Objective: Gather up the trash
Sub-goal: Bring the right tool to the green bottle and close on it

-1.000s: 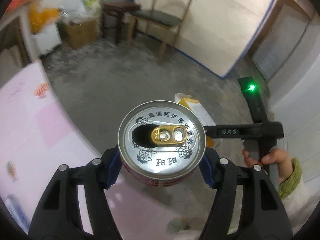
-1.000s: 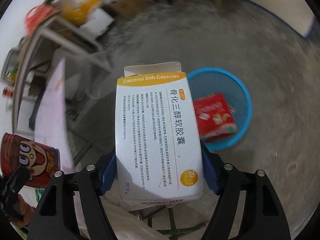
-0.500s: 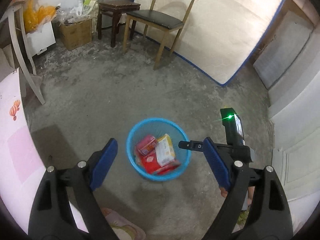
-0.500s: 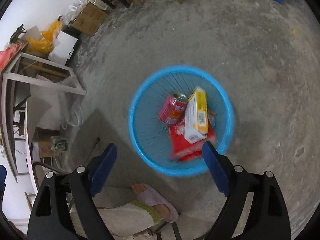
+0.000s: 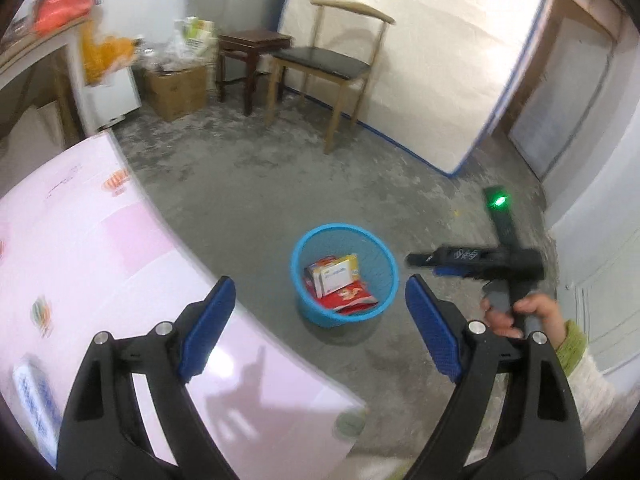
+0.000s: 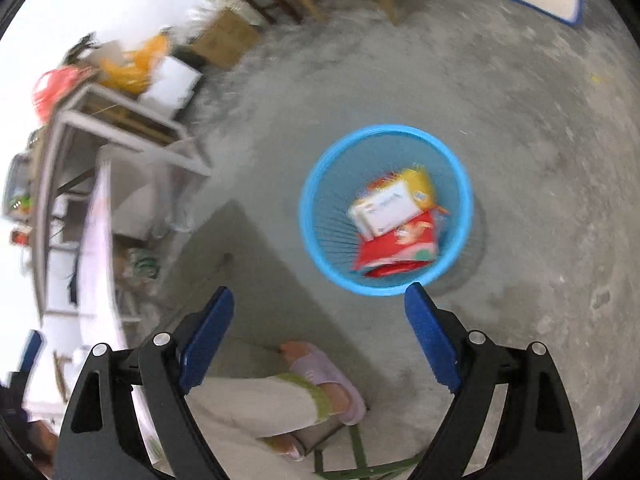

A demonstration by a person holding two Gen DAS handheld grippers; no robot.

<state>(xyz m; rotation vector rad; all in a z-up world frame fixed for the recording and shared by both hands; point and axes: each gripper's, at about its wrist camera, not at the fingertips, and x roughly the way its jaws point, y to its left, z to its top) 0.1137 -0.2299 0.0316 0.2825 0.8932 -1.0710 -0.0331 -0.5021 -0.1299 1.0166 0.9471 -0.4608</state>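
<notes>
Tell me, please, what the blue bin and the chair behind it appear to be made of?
The blue bin looks like moulded plastic: uniform glossy colour and a fine ribbed mesh wall. The chair seems pale wood, with matte grain-toned legs and backrest; its dark seat has a slight sheen, possibly leatherette.

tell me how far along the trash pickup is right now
Done: a white and yellow box and a red packet lie in the blue basket on the floor. In hand: nothing, the left claw and right claw are both open and empty. Left: possibly a blurred white item on the pink table.
</notes>
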